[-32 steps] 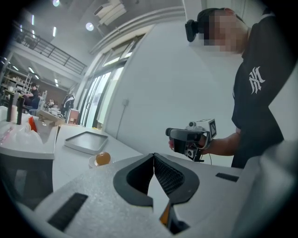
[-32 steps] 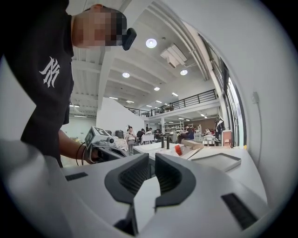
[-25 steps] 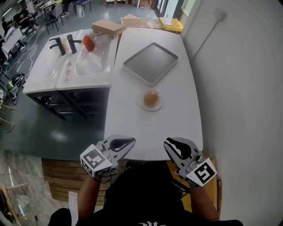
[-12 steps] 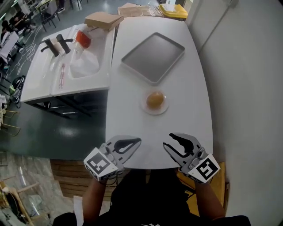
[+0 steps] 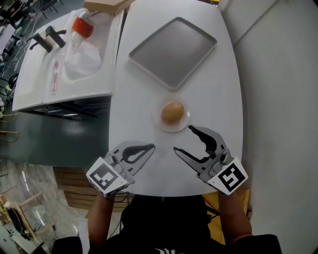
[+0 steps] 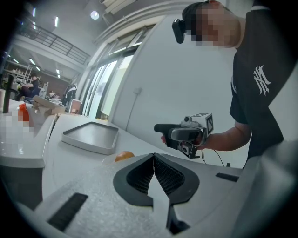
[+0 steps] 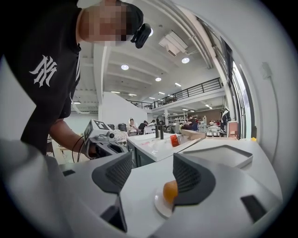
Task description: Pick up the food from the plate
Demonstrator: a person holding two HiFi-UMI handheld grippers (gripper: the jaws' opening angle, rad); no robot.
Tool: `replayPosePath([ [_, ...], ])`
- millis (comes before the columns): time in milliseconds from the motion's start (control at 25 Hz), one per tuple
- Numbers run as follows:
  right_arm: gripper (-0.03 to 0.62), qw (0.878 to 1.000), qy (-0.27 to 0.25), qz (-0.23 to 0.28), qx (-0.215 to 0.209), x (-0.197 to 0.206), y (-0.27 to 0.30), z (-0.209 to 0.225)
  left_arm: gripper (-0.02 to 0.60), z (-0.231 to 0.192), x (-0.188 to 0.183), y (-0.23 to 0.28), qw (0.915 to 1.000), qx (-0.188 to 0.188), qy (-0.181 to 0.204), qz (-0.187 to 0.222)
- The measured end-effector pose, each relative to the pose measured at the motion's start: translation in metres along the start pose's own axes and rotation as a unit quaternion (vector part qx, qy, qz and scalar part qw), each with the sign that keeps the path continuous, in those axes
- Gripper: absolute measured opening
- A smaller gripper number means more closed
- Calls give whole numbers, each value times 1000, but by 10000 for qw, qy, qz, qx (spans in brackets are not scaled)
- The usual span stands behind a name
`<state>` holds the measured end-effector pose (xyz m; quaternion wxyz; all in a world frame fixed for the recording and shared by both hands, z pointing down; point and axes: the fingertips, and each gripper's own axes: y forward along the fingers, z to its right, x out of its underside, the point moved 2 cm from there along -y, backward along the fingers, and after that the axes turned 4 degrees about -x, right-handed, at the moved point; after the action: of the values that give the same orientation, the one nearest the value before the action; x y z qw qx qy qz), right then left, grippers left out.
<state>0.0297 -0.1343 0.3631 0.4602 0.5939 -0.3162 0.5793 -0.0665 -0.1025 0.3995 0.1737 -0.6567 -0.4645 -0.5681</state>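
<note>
Right tool (image 5: 183, 139) nearer food (image 5: 172, 112), opening, empty

This is a large open work hall of the lab or workshop sort, not a home. The right gripper view shows a high ceiling with round ceiling lights (image 7: 185, 60), an upper gallery behind a railing (image 7: 195, 89) and people seated at desks (image 7: 132, 124) far back. The left gripper view shows tall glazed windows (image 6: 95, 88) running up one side. From the head view, a plain white table (image 5: 218, 114) stands against a bare white wall (image 5: 283, 99) on a dark green floor (image 5: 54, 134). Just beside it is a white sink unit (image 5: 35, 84) with 2 black taps (image 5: 52, 35), and a cardboard box (image 5: 104, 4) lies at its far end.
</note>
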Motion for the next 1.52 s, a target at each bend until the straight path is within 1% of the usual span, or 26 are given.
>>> replayPosePath([
  [200, 282, 10000, -85, -20, -37, 10, 25, 23, 8, -18, 12, 10, 9998, -12, -175, -38],
  [360, 305, 9999, -11, 15, -136, 17, 41, 37, 8, -33, 20, 15, 9996, -98, -273, -60],
  [480, 338, 10000, 19, -36, -84, 27, 51, 48, 8, -40, 27, 21, 9994, -81, -336, -86],
  [560, 357, 9999, 72, -89, -4, 35, 57, 56, 8, -43, 30, 25, 9995, -58, -309, -99],
  [720, 412, 9995, 169, -229, 145, 54, 67, 70, 8, -47, 34, 35, 9998, -9, -66, -207],
  [880, 444, 9983, 254, -484, 187, 76, 76, 77, 8, -53, 40, 40, 9997, 25, -169, -185],
  [1000, 451, 9962, 332, -786, 197, 94, 84, 83, 8, -60, 47, 44, 9994, -1, -158, -306],
  [1200, 451, 9926, 599, -1026, 234, 111, 93, 96, 8, -67, 54, 49, 9993, 13, -146, -355],
  [1320, 449, 9899, 808, -1157, 133, 116, 99, 96, 8, -70, 58, 50, 9990, 35, -176, -410],
  [1440, 449, 9884, 796, -1287, 119, 121, 104, 95, 8, -71, 61, 54, 9990, 136, -11, -427],
  [1520, 449, 9879, 800, -1317, 159, 122, 106, 96, 8, -71, 63, 55, 9989, 183, 1, -423],
])
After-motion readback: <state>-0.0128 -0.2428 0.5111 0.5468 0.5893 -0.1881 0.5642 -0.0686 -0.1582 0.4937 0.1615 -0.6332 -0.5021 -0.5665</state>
